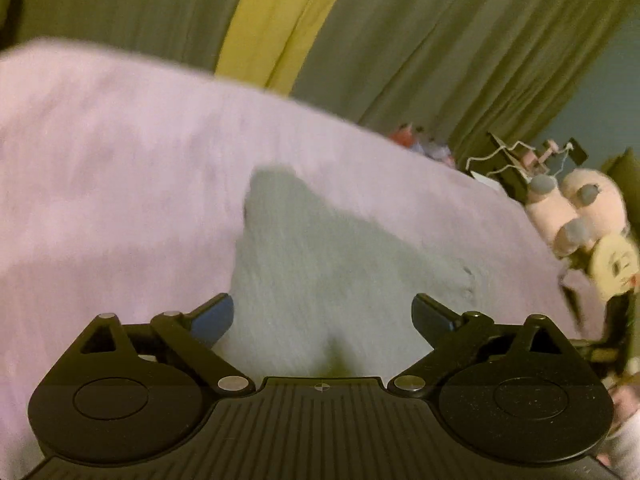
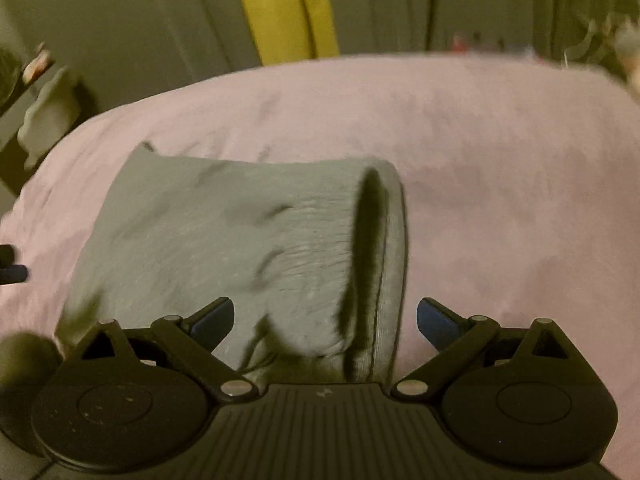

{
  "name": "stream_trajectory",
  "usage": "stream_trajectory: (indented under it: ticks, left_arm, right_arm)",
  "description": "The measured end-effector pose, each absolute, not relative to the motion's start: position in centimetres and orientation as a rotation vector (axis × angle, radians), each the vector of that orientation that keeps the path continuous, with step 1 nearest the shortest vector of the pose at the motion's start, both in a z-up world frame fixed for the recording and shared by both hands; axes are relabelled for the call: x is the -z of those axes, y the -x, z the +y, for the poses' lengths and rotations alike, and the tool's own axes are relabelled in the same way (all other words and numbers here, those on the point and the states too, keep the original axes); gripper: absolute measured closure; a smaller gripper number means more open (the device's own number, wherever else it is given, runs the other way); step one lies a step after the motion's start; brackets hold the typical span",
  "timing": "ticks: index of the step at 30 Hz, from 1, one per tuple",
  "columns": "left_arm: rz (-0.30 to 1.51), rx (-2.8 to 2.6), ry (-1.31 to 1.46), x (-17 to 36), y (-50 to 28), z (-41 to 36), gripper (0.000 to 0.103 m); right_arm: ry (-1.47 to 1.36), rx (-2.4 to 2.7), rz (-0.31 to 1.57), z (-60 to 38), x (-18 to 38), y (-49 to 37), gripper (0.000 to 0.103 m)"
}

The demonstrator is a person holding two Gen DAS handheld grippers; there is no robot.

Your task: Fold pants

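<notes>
Both grippers, left gripper [image 1: 322, 316] and right gripper [image 2: 324, 316], hang spread and empty over the grey pants [image 2: 224, 240] on the pink bed [image 2: 500, 160]; soft, limp cloth, best pinched at the waistband [image 2: 394, 248].

No readable text, label, brand or number in either view.

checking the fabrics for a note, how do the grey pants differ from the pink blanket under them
Colour: the grey pants are pale grey, the pink blanket soft pink.
Extent: the pants cover a small patch; the blanket spreads well past them on the left, right and far sides.
Surface: the pants show creases and a raised folded edge on the right; the blanket looks fairly smooth.
Both are soft cloth, lying together.
</notes>
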State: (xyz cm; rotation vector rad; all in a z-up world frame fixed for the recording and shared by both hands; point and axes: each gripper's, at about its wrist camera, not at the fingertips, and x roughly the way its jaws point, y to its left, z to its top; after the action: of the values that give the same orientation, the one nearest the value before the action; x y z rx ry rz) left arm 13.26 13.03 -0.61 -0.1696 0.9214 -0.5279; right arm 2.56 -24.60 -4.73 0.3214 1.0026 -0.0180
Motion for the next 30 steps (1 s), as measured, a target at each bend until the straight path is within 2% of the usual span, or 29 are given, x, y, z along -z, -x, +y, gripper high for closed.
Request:
stream_trajectory:
  ticks: [2, 8, 15, 30]
  left_arm:
    - [0.922, 0.55, 0.102, 2.2, -15.2, 12.2, 0.004]
    - [1.1, 0.634, 0.046, 8.5, -19.5, 9.3, 0.004]
    - [1.187, 0.75, 0.045, 12.1, -21.0, 7.9, 0.003]
    - [1.282, 0.827, 0.11, 13.3, -23.6, 7.2, 0.0]
  right_arm:
    - [-0.408, -0.001, 1.027, -25.8, 5.9, -3.9, 0.005]
    - [-0.523, -0.038, 1.108, -27.8, 9.3, -6.8, 0.005]
    - [-0.602, -0.135, 1.168, -29.6, 11.9, -8.8, 0.005]
    - [-0.663, -0.265, 1.177, -30.6, 13.0, -10.6, 0.004]
